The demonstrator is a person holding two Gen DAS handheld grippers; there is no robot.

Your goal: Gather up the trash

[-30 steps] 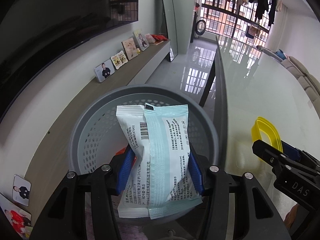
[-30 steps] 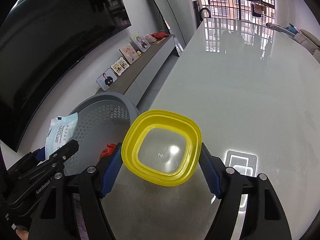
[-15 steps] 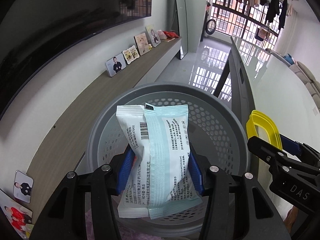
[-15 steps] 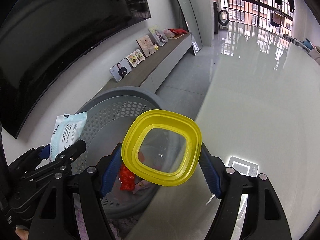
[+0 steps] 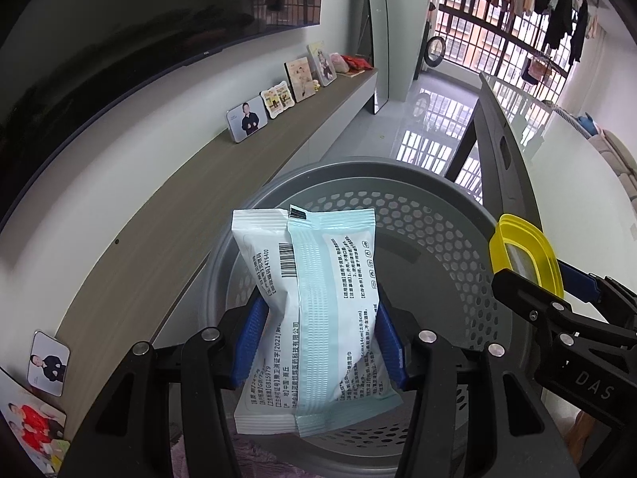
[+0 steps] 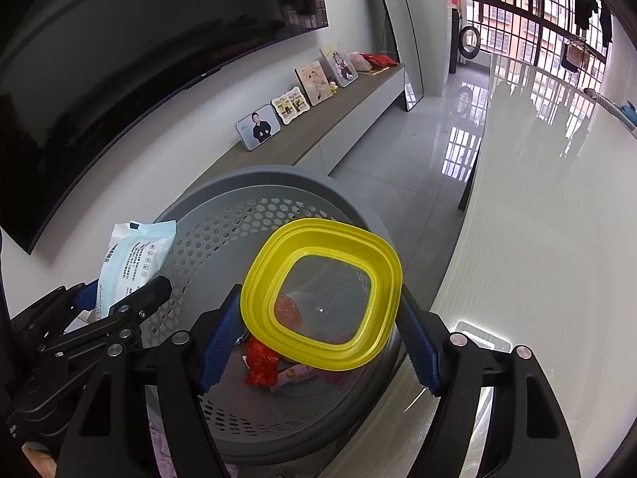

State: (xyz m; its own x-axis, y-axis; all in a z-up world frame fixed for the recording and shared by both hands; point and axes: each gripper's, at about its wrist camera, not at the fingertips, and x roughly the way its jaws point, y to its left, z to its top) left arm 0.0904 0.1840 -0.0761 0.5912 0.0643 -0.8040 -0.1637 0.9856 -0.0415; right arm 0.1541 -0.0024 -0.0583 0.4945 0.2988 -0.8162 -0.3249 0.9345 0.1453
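A pale blue and white wipes packet [image 5: 314, 310] stands upright between the blue pads of my left gripper [image 5: 320, 342], which is shut on it, above the grey perforated basket [image 5: 358, 171]. My right gripper [image 6: 320, 338] is shut on a yellow-rimmed lid with a clear centre [image 6: 382, 279], held over the same basket [image 6: 258, 177]. A red wrapper [image 6: 260, 362] and a pinkish scrap lie on the basket floor. In the left wrist view the lid [image 5: 525, 251] and the right gripper [image 5: 557, 306] show at the right; the right wrist view shows the packet [image 6: 131, 263] at the left.
A glossy white table [image 6: 537, 239] runs along the right of the basket. Behind it a low wooden shelf [image 6: 318, 131] carries several photo frames under a dark wall screen [image 6: 119, 59]. Tiled floor leads to a barred window at the back.
Both grippers have moved left off the table edge, so the basket now lies under the lid and fills the view below the packet. Both grips are unchanged.
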